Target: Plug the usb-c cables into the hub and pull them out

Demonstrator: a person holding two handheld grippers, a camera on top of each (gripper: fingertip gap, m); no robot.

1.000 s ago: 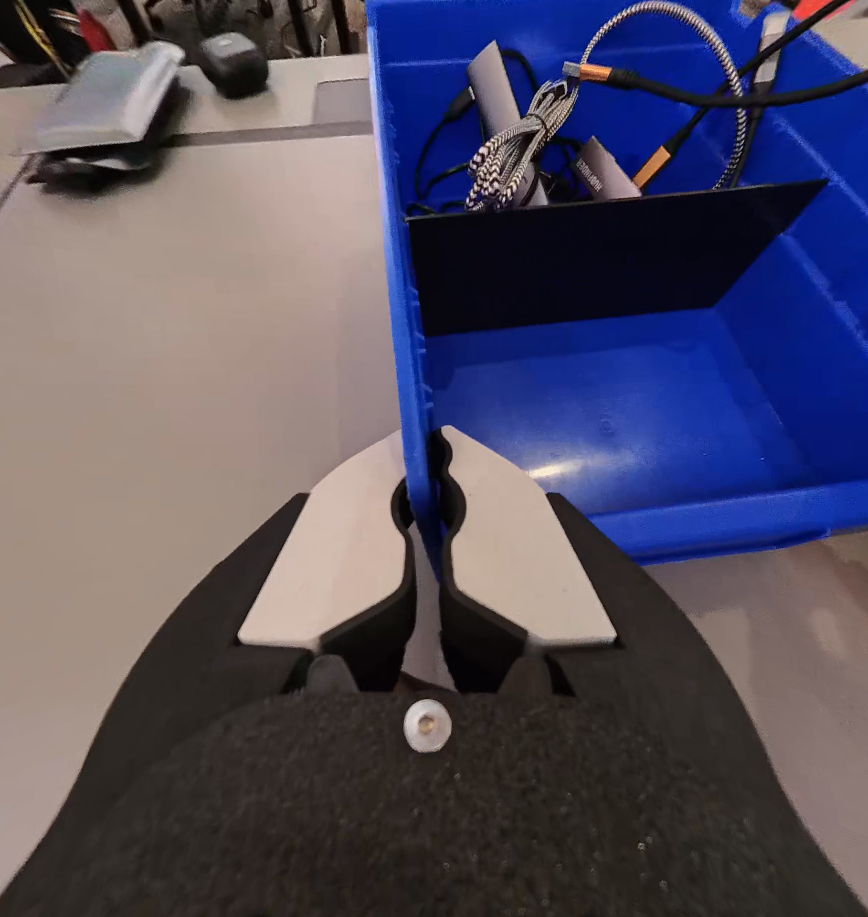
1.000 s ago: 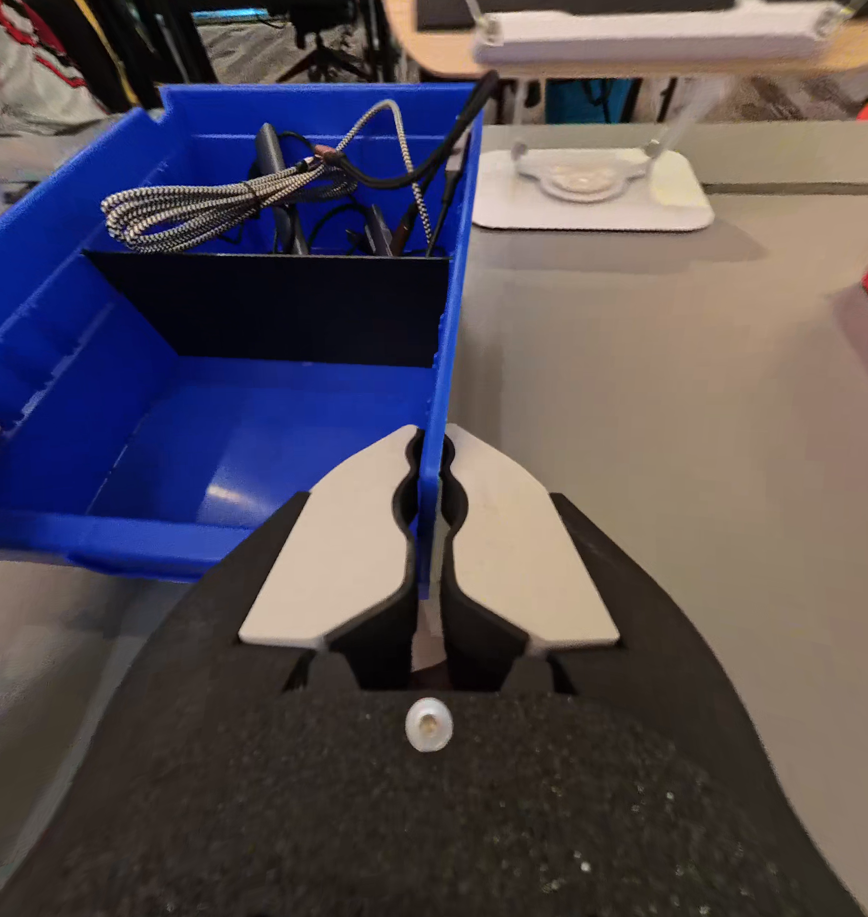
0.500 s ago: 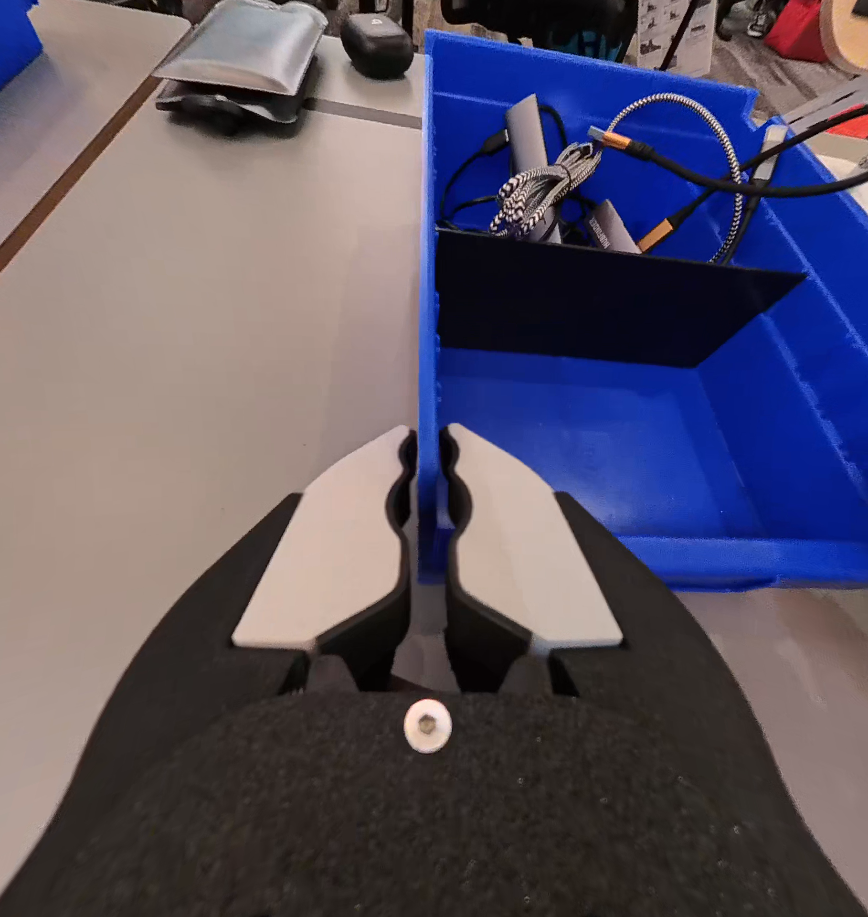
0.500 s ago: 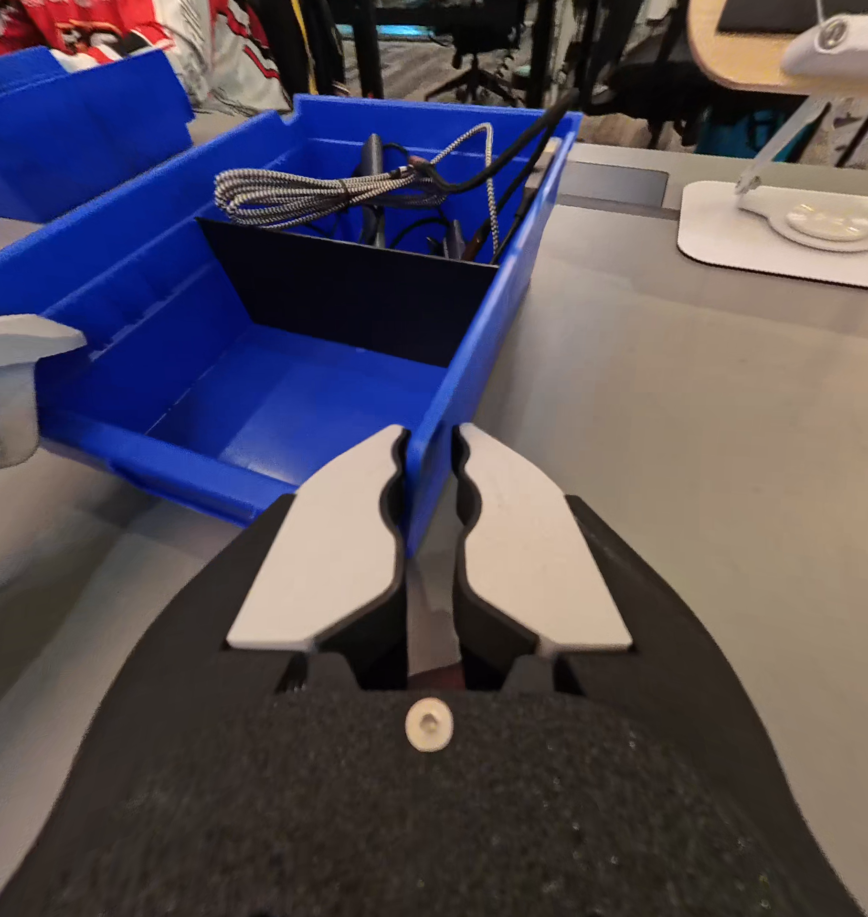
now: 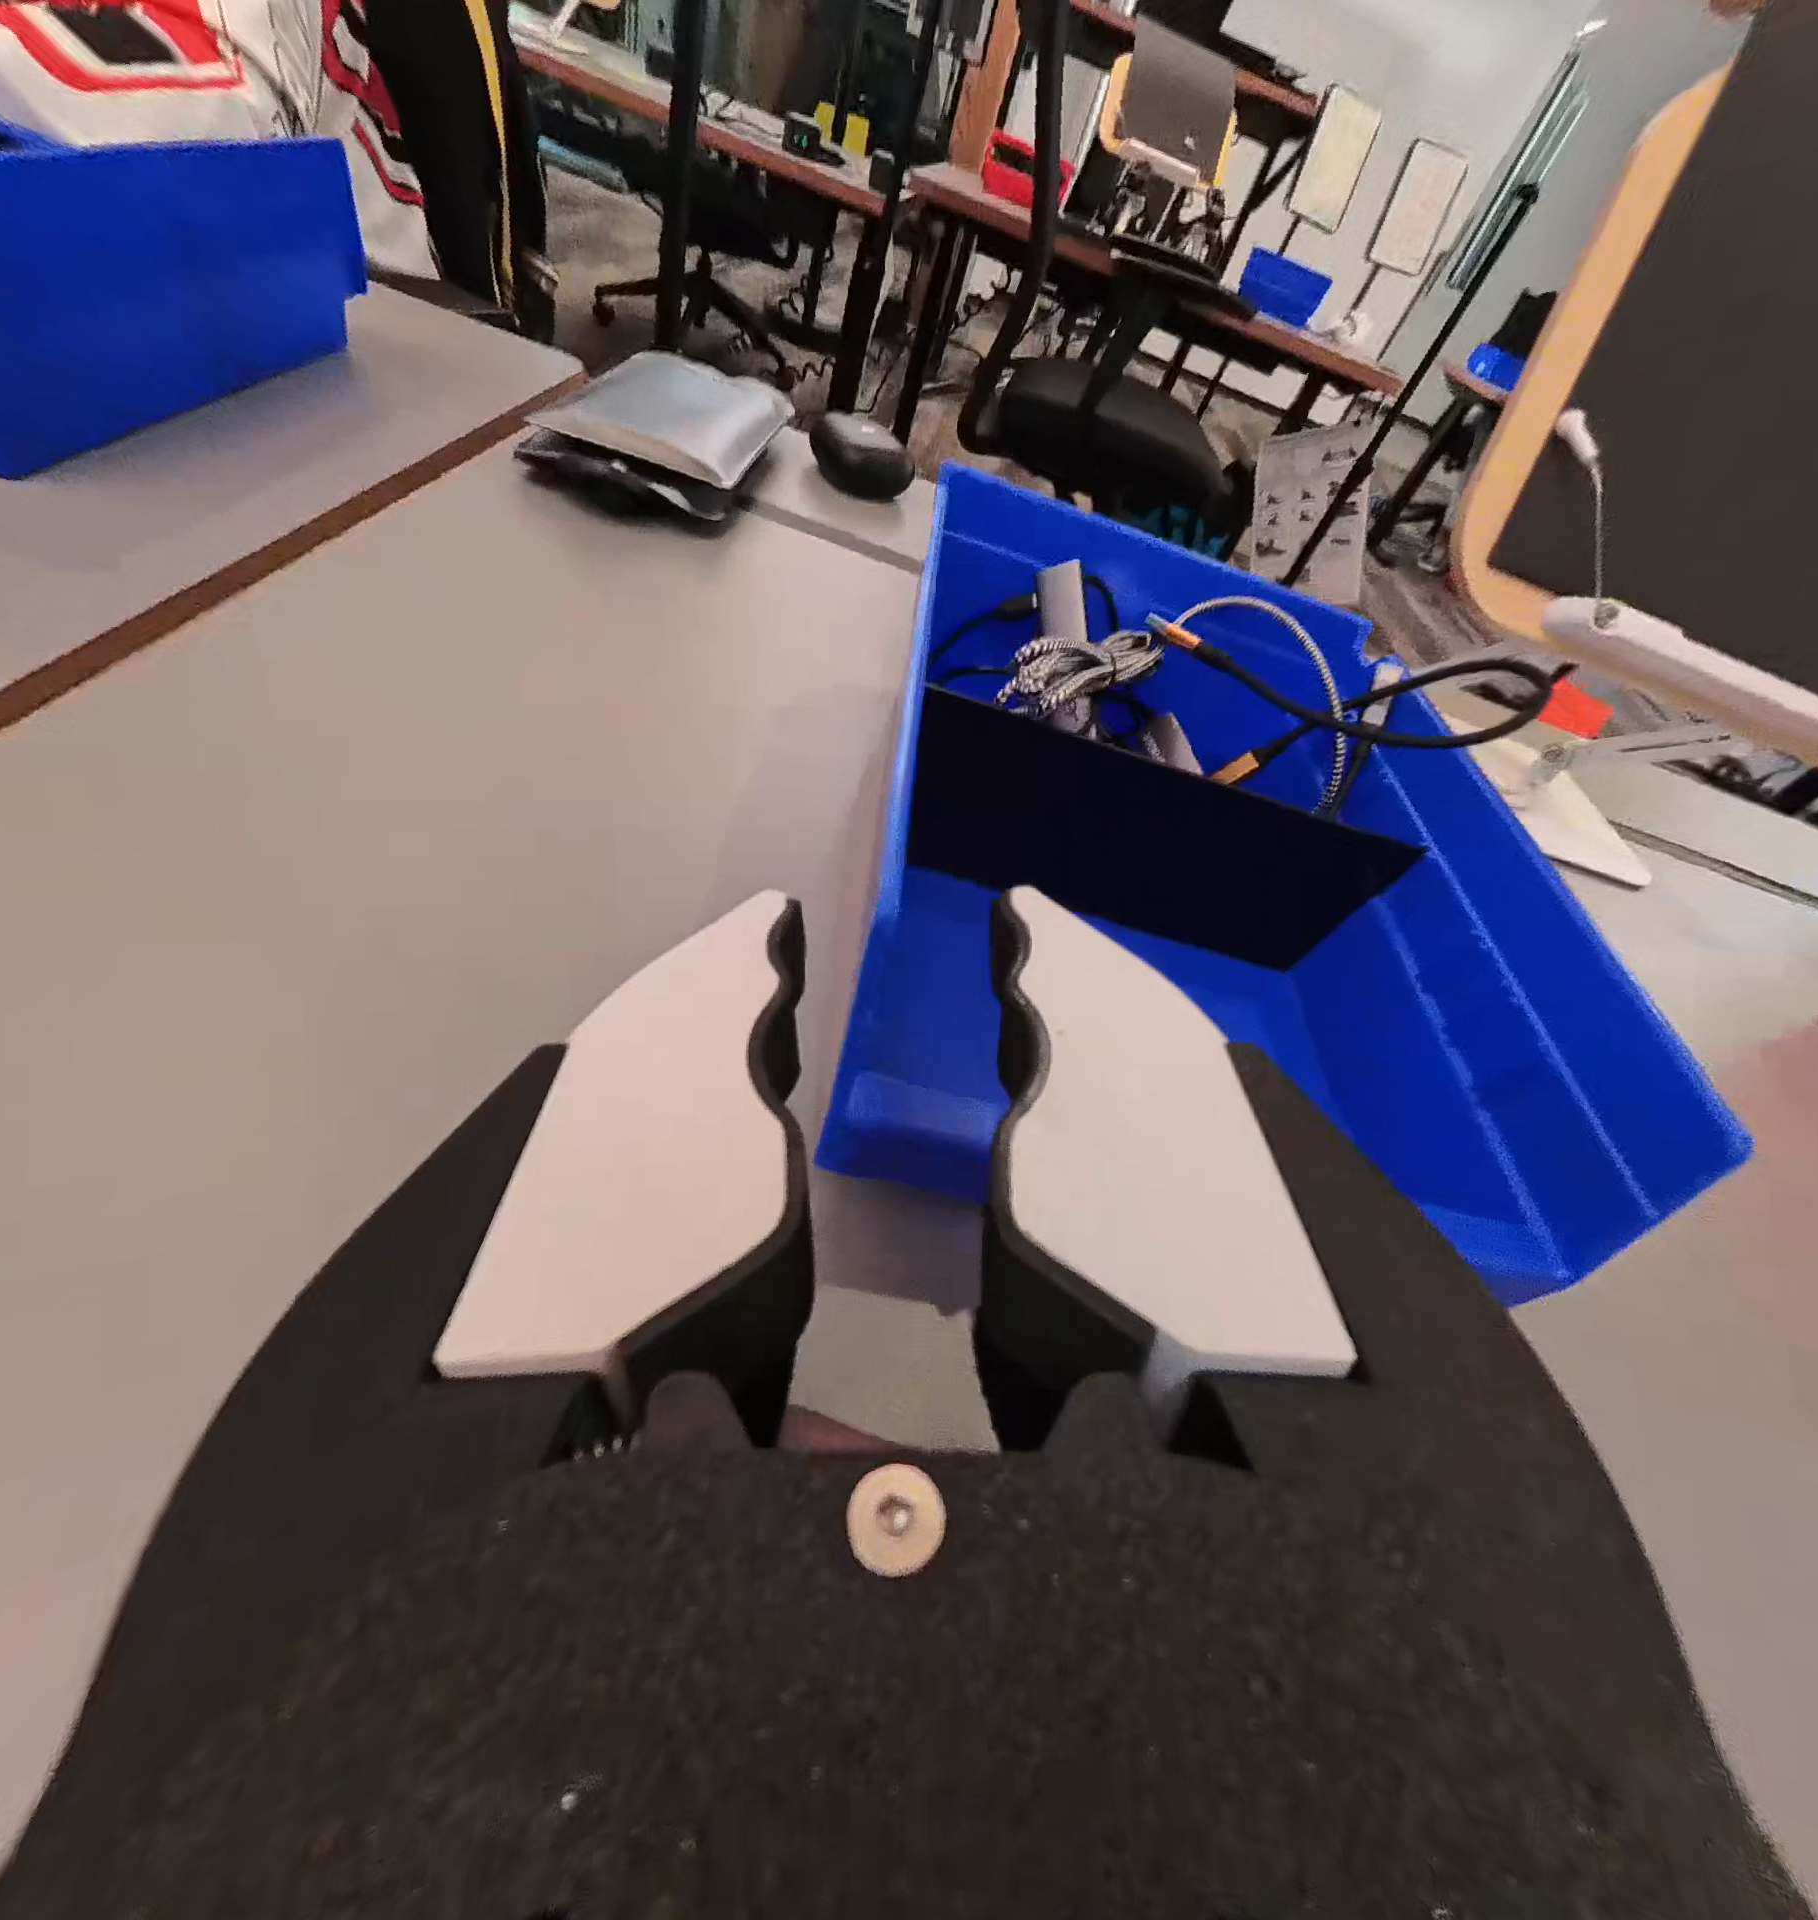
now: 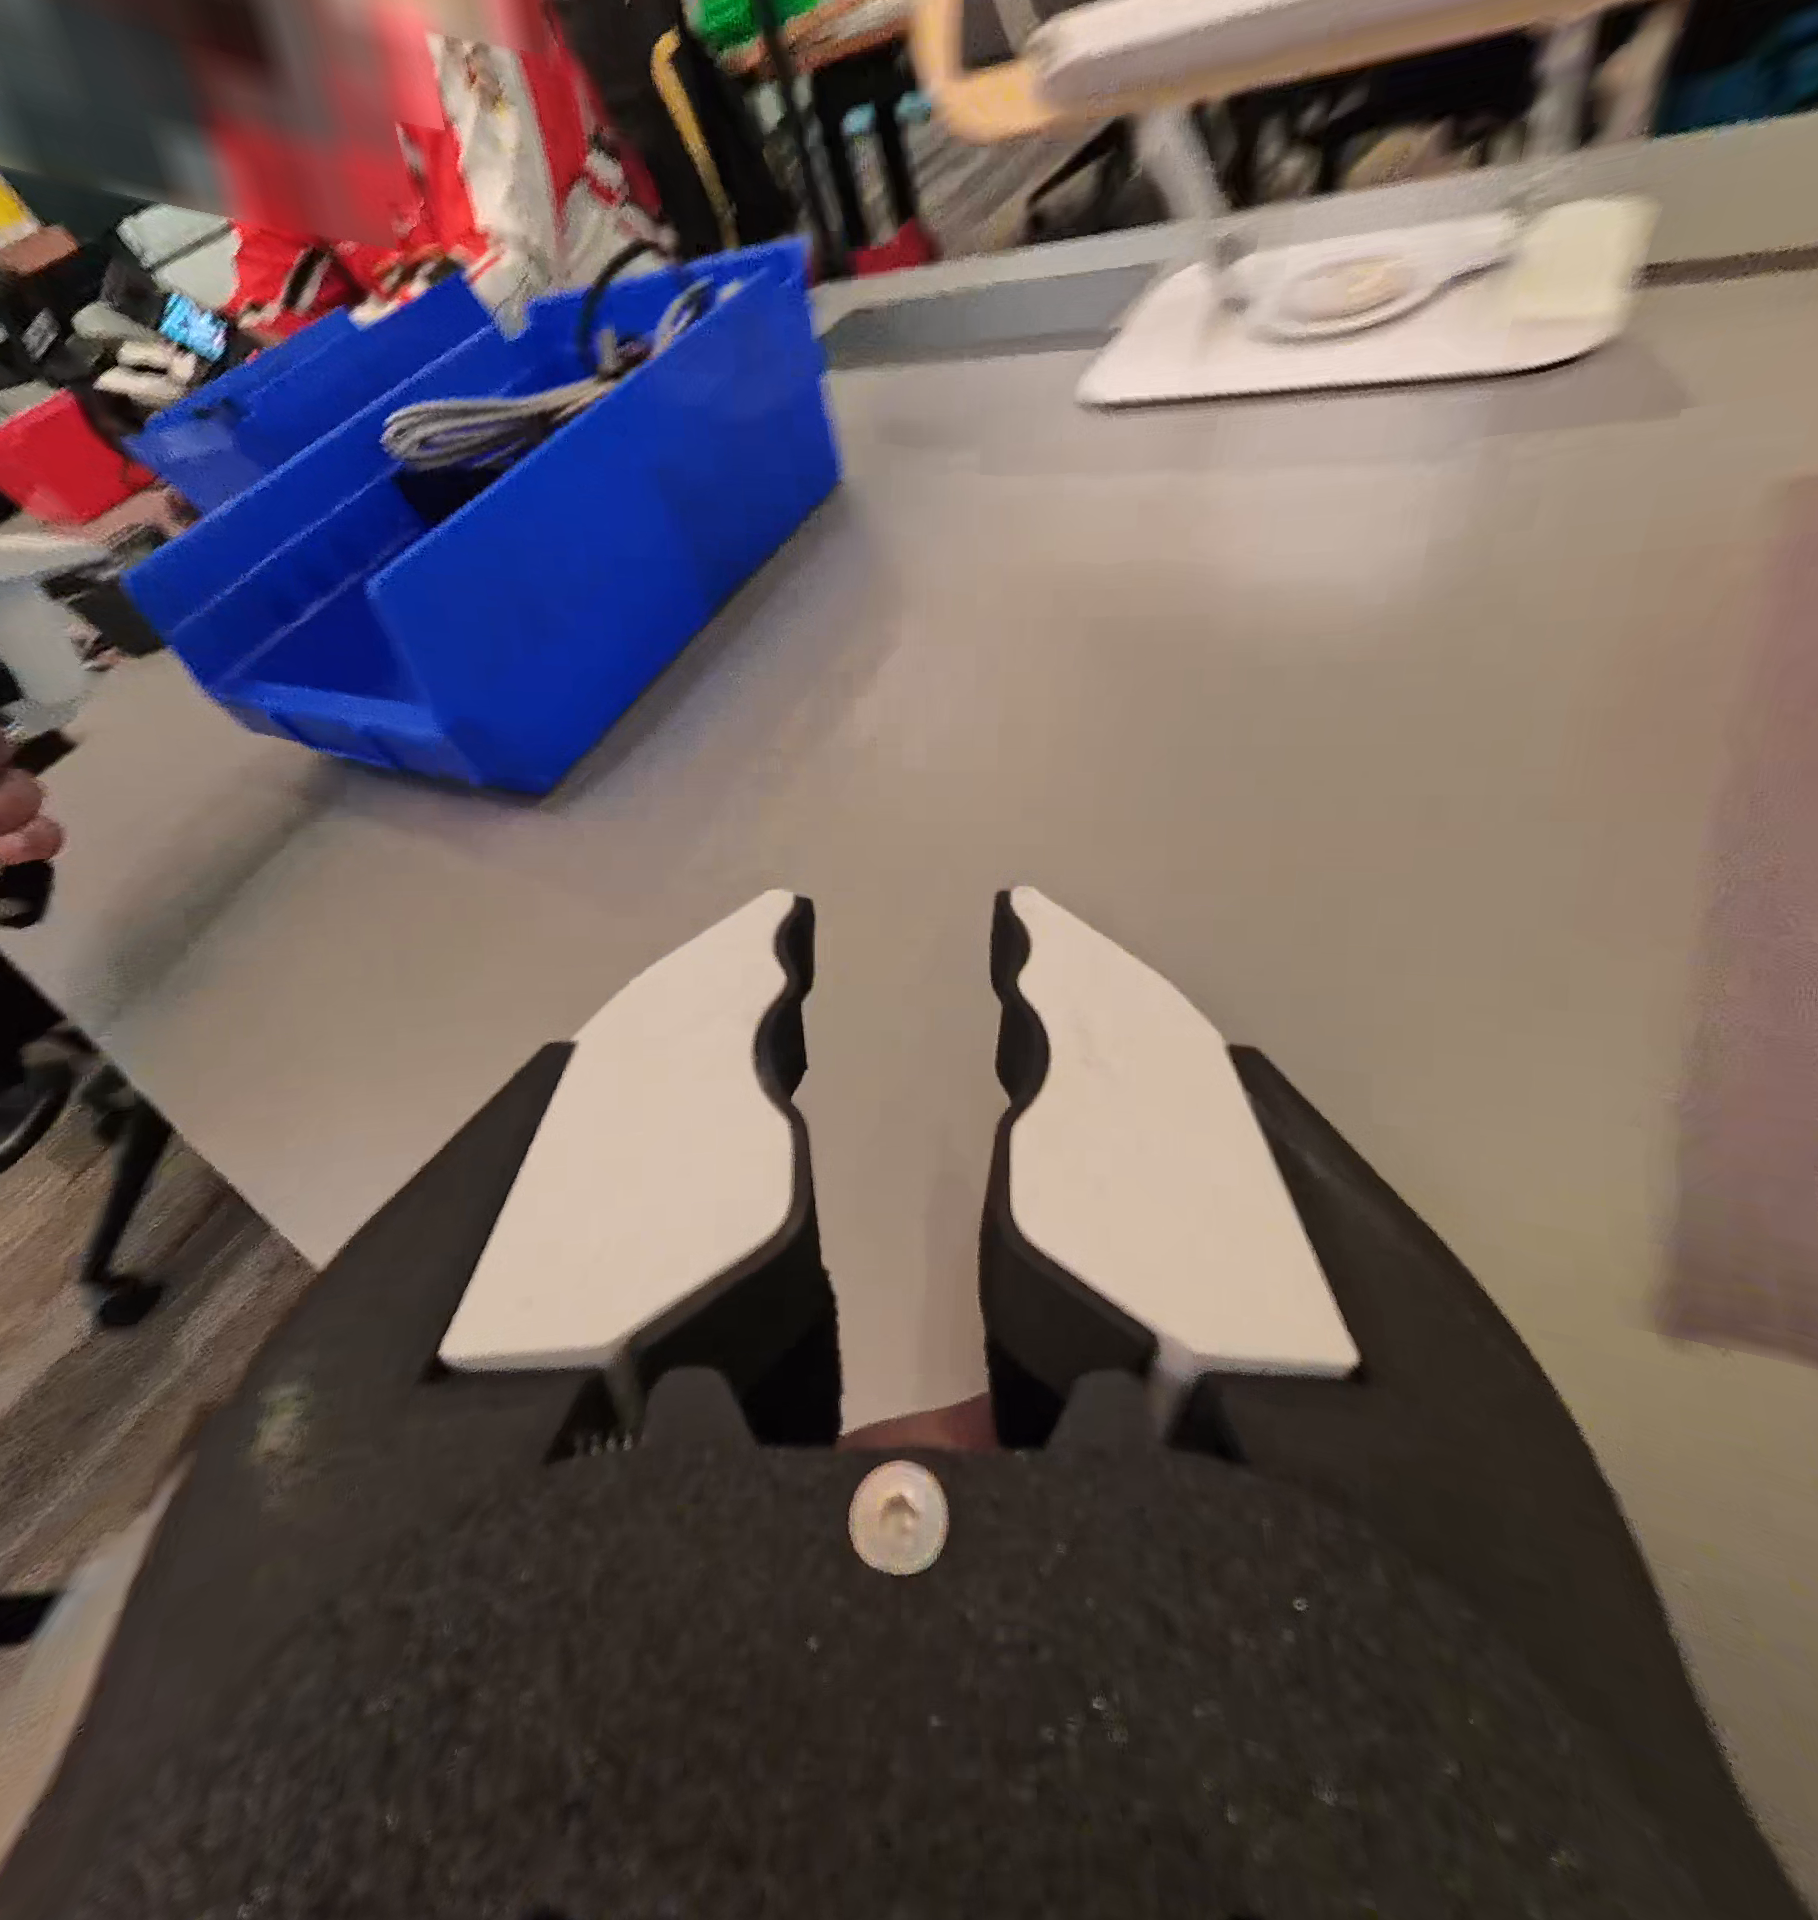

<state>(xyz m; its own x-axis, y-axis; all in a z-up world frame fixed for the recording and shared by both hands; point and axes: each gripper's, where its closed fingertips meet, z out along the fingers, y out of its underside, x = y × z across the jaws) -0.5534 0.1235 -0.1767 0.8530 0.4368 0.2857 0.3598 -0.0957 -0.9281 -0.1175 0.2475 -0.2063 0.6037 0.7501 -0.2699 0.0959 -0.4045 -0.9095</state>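
a second blue bin (image 5: 146, 301) sits far off on the neighbouring table at the left of the left wrist view, and a grey pouch (image 5: 661, 421) with a small black case (image 5: 863, 457) beside it lies farther along the grey table (image 5: 365, 831). the left gripper (image 5: 897, 925) hangs just in front of the near left corner of the blue bin (image 5: 1507, 1091), its jaws spread apart with nothing between them but the bin's corner seen beyond. a dark divider (image 5: 1144, 852) splits the bin; the near compartment holds nothing visible, while the far one holds the grey hub (image 5: 1061, 592), a bundled braided cable (image 5: 1081, 665), an orange-tipped usb-c cable (image 5: 1248, 764) and a black cable (image 5: 1456, 717) trailing over the right wall. farther right stands a white lamp base (image 5: 1580, 821). in the right wrist view, which is blurred, the same bin (image 6: 614, 540) lies well apart to the upper left, and the right gripper (image 6: 900, 914) is over bare table (image 6: 1300, 779), jaws parted and holding nothing.
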